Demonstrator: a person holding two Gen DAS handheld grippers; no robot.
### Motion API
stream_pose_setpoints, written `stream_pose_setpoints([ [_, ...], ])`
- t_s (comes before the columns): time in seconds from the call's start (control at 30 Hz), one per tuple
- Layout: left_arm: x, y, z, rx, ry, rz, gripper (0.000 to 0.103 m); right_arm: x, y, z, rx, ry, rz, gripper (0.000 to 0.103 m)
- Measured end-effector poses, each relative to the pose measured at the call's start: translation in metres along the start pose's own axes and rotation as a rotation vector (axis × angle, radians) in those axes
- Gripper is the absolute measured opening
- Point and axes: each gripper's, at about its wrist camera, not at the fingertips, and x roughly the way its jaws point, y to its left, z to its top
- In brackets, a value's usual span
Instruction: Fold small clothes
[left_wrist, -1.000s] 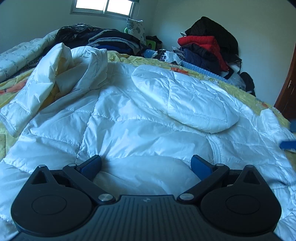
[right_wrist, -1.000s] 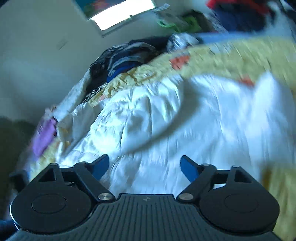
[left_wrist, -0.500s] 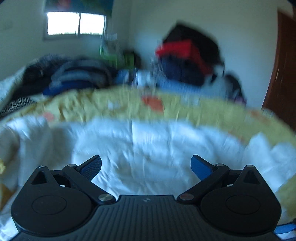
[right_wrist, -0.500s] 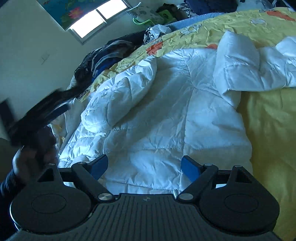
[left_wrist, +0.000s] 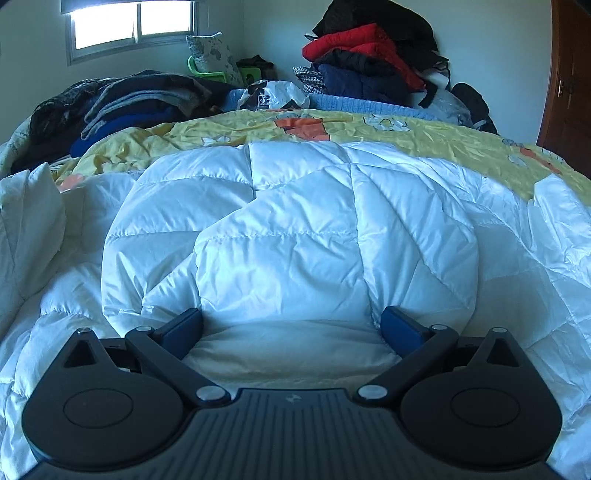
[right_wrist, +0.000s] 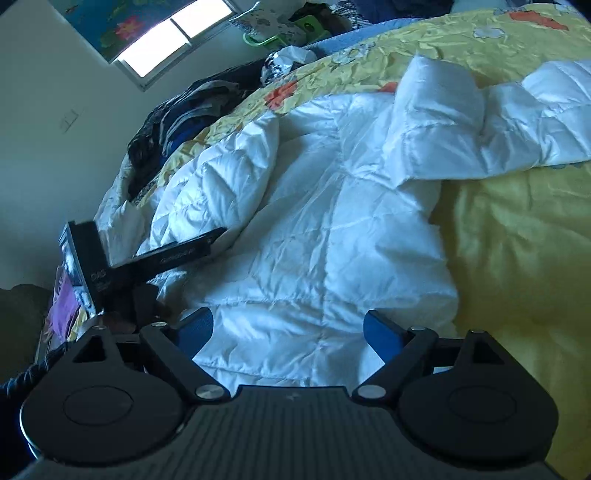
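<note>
The bed (left_wrist: 424, 136) fills both views, covered by a yellow printed bedspread (right_wrist: 517, 258); its near edge is hidden under the tool bodies in both views. In the right wrist view, open bedspread runs from the jacket's side edge toward the bed's right edge, which is cut off by the frame.

The white quilted jacket (left_wrist: 295, 229) lies spread across the middle of the bed, one padded part folded over on top of its body. In the right wrist view a sleeve (right_wrist: 480, 122) reaches out over the bedspread toward the far right. The jacket's lower hem is hidden behind both tools, so how it lies there cannot be told.

Along the bed's far left edge sits a heap of dark clothes (left_wrist: 122, 107); at the far right corner a taller pile of red, navy and black coats (left_wrist: 369, 55) leans against the wall. How these are stacked is hard to make out. A crumpled white bag (left_wrist: 277, 94) lies between them at the far edge.

The left tool (left_wrist: 291, 325) hangs just over the jacket, jaws wide apart, pads clear of the fabric. The right tool (right_wrist: 288, 328) hangs over the jacket near its side edge, jaws wide and opening, gripping nothing. The left tool also shows as a dark shape (right_wrist: 155, 258) at the jacket's left side.
</note>
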Motion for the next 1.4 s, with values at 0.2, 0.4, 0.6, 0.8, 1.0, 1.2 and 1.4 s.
stream_pose_setpoints([
  [0.2,0.0,0.0,0.0,0.0,-0.001,0.0,0.103,0.001,-0.008,0.002,0.022,0.004,-0.012,0.092],
  [0.4,0.0,0.0,0.0,0.0,0.0,0.0,0.103,0.007,-0.004,0.001,-0.001,0.01,-0.019,0.097],
  [0.6,0.0,0.001,0.0,-0.001,0.0,-0.001,0.103,0.008,-0.004,0.001,-0.004,0.009,-0.017,0.097],
  [0.8,0.0,0.001,0.0,-0.002,0.001,-0.001,0.103,0.008,-0.004,0.0,-0.009,0.007,-0.014,0.097],
  [1.0,0.0,0.002,-0.001,-0.003,0.001,-0.002,0.103,0.008,-0.004,0.0,-0.01,0.007,-0.015,0.097],
  [1.2,0.0,0.002,0.0,-0.005,0.001,-0.003,0.103,-0.025,-0.024,0.017,0.041,-0.169,-0.043,0.096],
  [1.4,0.0,0.003,-0.001,-0.008,0.001,-0.006,0.103,-0.094,-0.117,0.055,0.317,-0.477,-0.165,0.096],
])
